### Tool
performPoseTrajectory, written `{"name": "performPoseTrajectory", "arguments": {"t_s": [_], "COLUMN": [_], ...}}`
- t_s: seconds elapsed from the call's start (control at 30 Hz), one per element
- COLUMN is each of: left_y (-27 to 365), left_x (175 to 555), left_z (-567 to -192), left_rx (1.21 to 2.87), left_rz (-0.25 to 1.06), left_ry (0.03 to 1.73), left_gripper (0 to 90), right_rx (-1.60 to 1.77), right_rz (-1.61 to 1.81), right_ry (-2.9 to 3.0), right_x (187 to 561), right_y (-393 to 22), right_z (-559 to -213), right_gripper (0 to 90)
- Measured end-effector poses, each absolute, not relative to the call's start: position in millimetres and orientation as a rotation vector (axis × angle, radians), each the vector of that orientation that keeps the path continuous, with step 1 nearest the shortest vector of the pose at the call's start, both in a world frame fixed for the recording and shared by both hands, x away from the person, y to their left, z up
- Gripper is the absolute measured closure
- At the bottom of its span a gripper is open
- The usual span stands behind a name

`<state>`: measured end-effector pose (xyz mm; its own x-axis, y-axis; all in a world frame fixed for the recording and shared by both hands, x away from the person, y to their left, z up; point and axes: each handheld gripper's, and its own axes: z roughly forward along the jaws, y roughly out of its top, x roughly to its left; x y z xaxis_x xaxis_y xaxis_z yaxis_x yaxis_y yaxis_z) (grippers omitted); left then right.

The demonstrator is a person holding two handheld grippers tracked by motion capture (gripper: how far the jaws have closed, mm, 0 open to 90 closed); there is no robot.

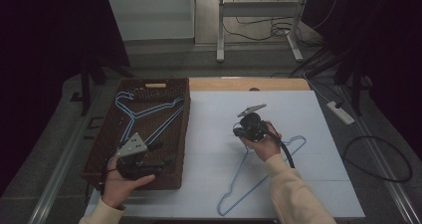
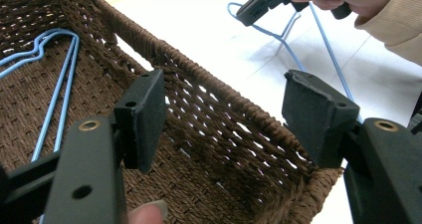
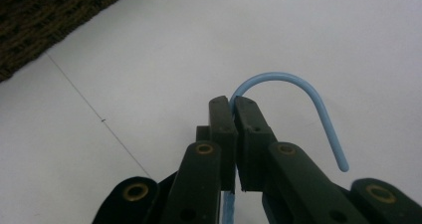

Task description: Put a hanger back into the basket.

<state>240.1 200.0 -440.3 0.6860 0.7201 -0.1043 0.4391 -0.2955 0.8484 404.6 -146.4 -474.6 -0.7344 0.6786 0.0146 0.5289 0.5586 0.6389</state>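
Note:
A light blue wire hanger [image 1: 238, 171] lies on the white table sheet [image 1: 214, 134], right of the basket. My right gripper [image 1: 240, 131] is shut on its hook. In the right gripper view the jaws [image 3: 234, 107] are pressed together on the wire, and the curved hook [image 3: 308, 92] arches out to the right above the sheet. My left gripper [image 1: 166, 154] hovers over the near right corner of the brown wicker basket [image 1: 185, 129]. Its jaws [image 2: 224, 119] stand wide open with nothing between them. Two more blue hangers [image 1: 149, 112] lie inside the basket [image 2: 199, 74].
A bare wooden strip [image 1: 249, 83] runs behind the sheet. Beyond the table are metal frame legs [image 1: 220, 35] and loose cables [image 1: 278, 27] on the floor, with a power strip [image 1: 341, 112] to the right. The basket's woven wall [image 3: 40, 15] appears at the upper left of the right gripper view.

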Motion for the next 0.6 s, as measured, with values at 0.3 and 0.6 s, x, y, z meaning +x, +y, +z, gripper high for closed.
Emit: {"name": "performPoseTrajectory", "arguments": {"t_s": [0.3, 0.6], "left_y": [192, 177], "left_x": [239, 239], "left_z": [-438, -437], "left_rx": [1.940, 1.939], "left_rz": [0.340, 0.310], "left_ry": [0.885, 0.865], "left_gripper": [34.5, 34.4], "right_rx": [0.996, 0.989], "right_rz": [0.997, 1.027], "right_ry": [2.523, 2.504], "right_x": [398, 394], "right_y": [-152, -155], "right_z": [-467, -463], "right_gripper": [87.5, 87.4]}}
